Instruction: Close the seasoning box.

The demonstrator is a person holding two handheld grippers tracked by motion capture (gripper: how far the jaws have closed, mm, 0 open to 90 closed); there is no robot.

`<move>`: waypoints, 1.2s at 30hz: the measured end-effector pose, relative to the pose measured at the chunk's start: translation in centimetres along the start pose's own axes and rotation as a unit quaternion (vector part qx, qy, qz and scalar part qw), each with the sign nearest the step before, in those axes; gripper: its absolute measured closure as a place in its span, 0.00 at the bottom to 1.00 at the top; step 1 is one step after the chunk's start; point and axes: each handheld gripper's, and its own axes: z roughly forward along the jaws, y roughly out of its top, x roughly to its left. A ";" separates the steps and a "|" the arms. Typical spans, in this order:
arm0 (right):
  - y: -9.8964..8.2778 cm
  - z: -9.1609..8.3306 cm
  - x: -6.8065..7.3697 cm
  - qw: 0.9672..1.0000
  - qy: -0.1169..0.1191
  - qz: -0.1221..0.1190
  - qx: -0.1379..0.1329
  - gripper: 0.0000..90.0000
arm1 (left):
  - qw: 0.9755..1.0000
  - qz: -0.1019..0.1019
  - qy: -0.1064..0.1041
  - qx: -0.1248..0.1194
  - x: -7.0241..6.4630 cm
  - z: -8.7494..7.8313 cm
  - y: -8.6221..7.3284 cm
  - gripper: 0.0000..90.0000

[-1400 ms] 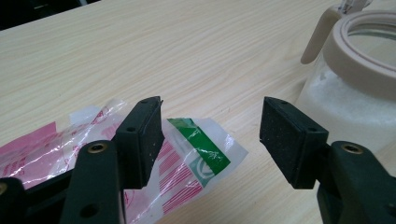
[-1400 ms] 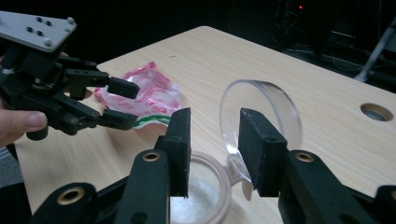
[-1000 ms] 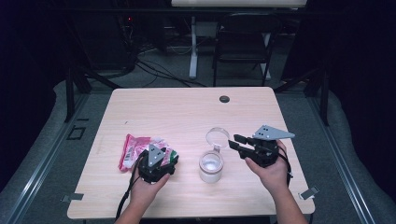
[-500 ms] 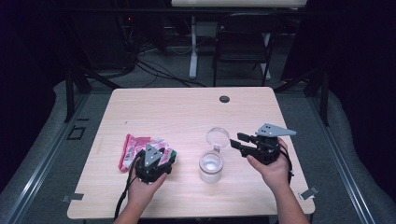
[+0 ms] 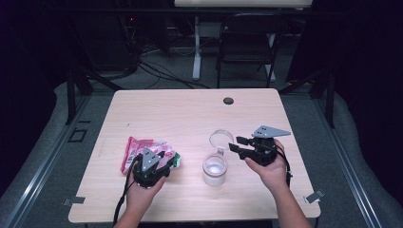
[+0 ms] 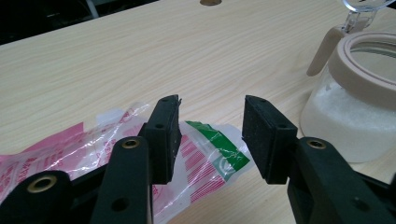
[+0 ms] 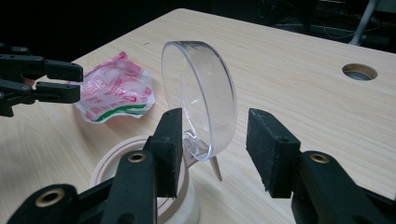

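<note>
A glass jar (image 5: 215, 170) with a beige rim (image 7: 112, 158) holds white powder (image 6: 355, 102). Its clear hinged lid (image 7: 201, 93) stands flipped up (image 5: 221, 138). My right gripper (image 7: 215, 135) is open around the lid's lower edge; its jaws have just been opening and the pads stand off the lid. It comes at the lid from the right (image 5: 235, 143). A crumpled pink, white and green plastic bag (image 6: 205, 154) lies left of the jar (image 5: 138, 146). My left gripper (image 6: 212, 121) hovers low over it, open, its jaws just closing with the bag's end below them (image 5: 157, 156).
The wooden table (image 5: 180, 114) has a round cable hole (image 5: 228, 100) at its far side. In the right gripper view the bag (image 7: 116, 91) and the left gripper (image 7: 77, 80) show beyond the jar. Chairs and cables stand in the dark behind the table.
The right gripper's jaws have spread around the lid and the hand has sunk slightly. The left gripper has stayed over the bag with its jaws narrowing.
</note>
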 end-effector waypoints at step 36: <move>0.4 1.2 0.2 1.000 0.015 -0.007 0.004 0.76 | 1.000 -0.010 0.014 0.014 0.8 -0.5 -0.8 0.68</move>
